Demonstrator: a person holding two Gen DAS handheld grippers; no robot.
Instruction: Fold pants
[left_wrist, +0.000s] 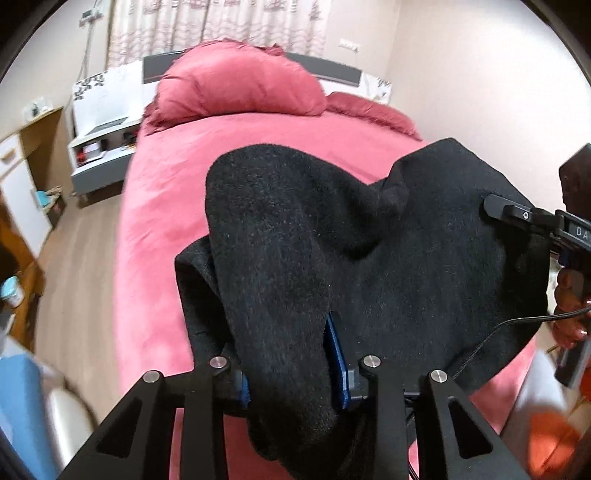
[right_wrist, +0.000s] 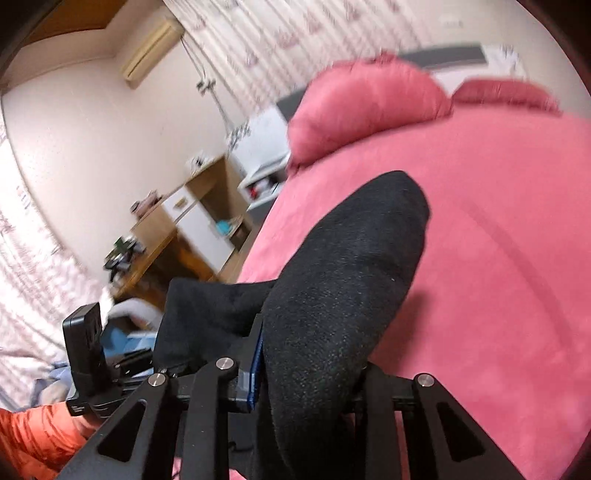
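Left gripper (left_wrist: 291, 373): blue pads clamped on a thick bunch of the black pants (left_wrist: 369, 266), cloth spilling over the jaws. Right gripper (right_wrist: 306, 365): same, pinching another bunch; only one blue pad shows, the far one is buried in fabric. Pants hang lifted between the two grippers, above the near end of the pink bed (left_wrist: 295, 140), sagging in the middle. Pillow (left_wrist: 236, 85) sits at the bed's far end, nightstand (left_wrist: 99, 147) beside the bed's head.

Progress, my read: early. Garment is airborne and slack, no flat fold on the bed visible. Left to do: lay it down, smooth it, fold it over.

Can't tell: which part of the pants each gripper holds, waistband or cuff. Lower hem is cut off by the frame edge. Right view is motion-blurred.
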